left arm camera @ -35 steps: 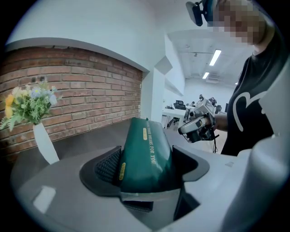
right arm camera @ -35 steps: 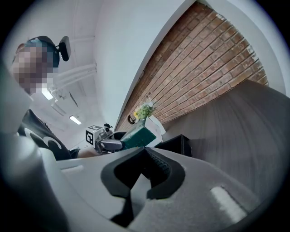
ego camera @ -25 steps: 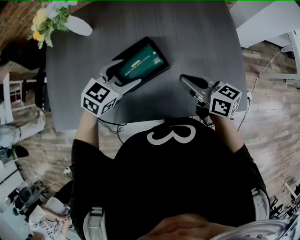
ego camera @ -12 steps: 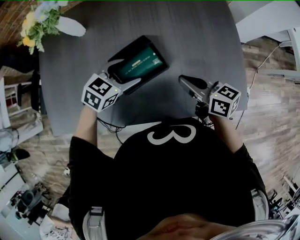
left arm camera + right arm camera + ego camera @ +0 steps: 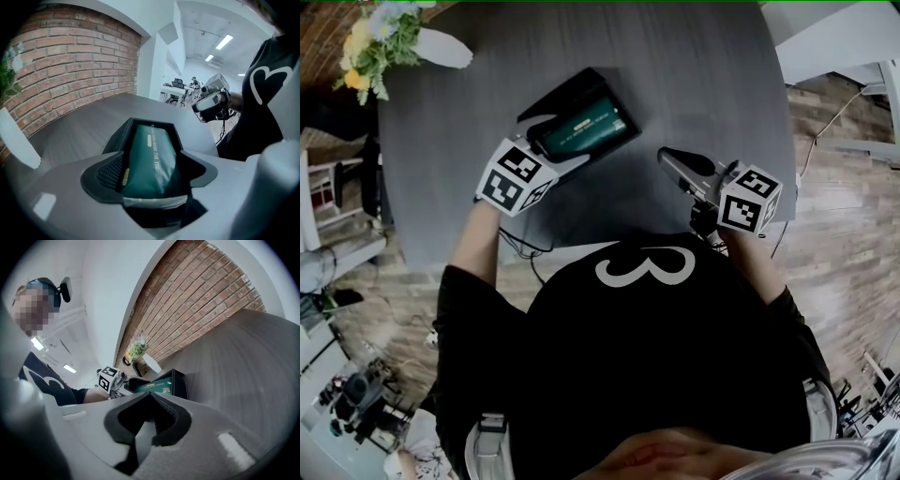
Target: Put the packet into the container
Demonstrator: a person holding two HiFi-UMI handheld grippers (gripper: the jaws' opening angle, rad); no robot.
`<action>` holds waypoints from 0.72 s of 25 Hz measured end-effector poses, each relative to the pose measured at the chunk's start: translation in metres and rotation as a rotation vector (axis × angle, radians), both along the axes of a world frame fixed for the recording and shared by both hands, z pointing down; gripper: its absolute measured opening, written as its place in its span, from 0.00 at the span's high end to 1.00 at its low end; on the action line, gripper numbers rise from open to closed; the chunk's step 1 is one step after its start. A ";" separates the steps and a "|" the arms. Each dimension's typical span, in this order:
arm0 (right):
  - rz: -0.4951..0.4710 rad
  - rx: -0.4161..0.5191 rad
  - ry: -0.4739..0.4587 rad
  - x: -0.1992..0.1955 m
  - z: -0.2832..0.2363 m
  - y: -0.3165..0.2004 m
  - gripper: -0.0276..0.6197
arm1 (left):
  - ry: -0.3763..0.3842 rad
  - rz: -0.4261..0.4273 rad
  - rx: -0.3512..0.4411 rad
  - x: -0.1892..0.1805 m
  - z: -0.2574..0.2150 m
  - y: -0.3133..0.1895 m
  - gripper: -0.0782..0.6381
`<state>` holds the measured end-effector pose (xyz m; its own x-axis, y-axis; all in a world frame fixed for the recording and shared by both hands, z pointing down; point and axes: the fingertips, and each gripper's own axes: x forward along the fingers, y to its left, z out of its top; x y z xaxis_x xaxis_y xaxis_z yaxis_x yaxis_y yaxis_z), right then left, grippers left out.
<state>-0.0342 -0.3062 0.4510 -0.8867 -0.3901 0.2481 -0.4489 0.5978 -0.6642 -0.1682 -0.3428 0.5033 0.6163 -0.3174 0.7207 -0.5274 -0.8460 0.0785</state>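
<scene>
Pressing the dark green foil packet [image 5: 152, 152] flat into the black rectangular container [image 5: 118, 135] suits the left tongs [image 5: 153, 174] gripping it; right tongs [image 5: 147, 401] are clenched, empty.

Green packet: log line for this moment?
left gripper: shut on green packet | packet: far end inside black container | right gripper: shut, empty
</scene>
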 end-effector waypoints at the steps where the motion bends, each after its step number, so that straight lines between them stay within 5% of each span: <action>1: -0.001 -0.001 -0.001 -0.002 0.000 -0.001 0.95 | 0.002 -0.001 -0.002 -0.001 0.000 0.000 0.34; 12: -0.054 0.046 -0.006 -0.013 -0.024 -0.005 0.95 | 0.021 -0.102 0.069 -0.017 -0.016 0.000 0.31; 18: -0.058 0.115 -0.024 -0.014 -0.051 -0.007 0.95 | 0.228 -0.305 0.104 -0.020 -0.074 0.013 0.51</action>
<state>-0.0483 -0.3134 0.4000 -0.9137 -0.3625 0.1836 -0.3963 0.6952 -0.5997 -0.1886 -0.3302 0.4295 0.6229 -0.5749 0.5305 -0.7348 -0.6626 0.1447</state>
